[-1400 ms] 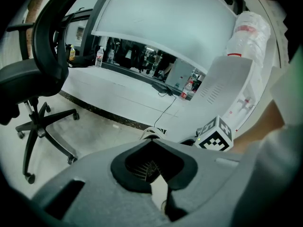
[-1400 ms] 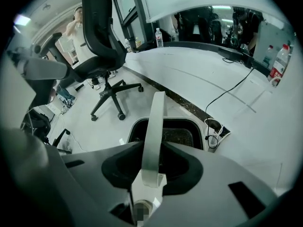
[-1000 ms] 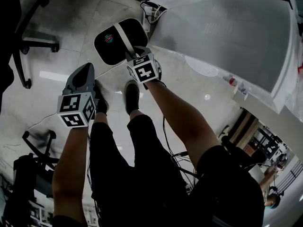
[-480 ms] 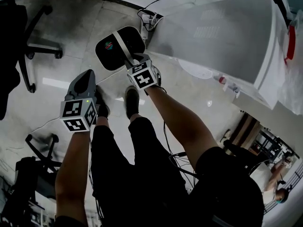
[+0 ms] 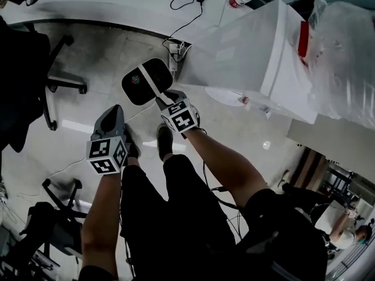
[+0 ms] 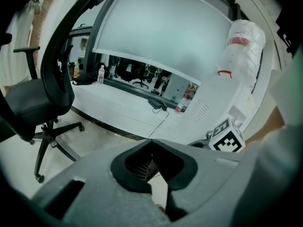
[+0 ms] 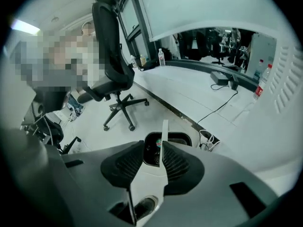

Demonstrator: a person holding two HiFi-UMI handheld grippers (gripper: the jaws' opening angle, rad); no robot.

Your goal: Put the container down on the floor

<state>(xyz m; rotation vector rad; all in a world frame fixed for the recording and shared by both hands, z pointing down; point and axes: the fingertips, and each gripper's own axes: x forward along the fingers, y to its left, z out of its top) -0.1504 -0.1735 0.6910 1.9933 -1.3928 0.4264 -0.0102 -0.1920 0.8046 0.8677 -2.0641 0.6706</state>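
Black container [image 5: 140, 81] on floor [image 5: 105, 57]; right gripper [image 7: 150, 150] just opened, nothing between; left gripper [image 6: 152, 145] closed, empty.

floor [image 5: 105, 51] | on it: container [image 5: 146, 81]; office chair [image 5: 61, 84]; shoes [image 5: 164, 142]

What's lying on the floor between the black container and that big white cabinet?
A power strip with plugged-in cables lies between the container and the white cabinet, seen in the head view and the right gripper view.
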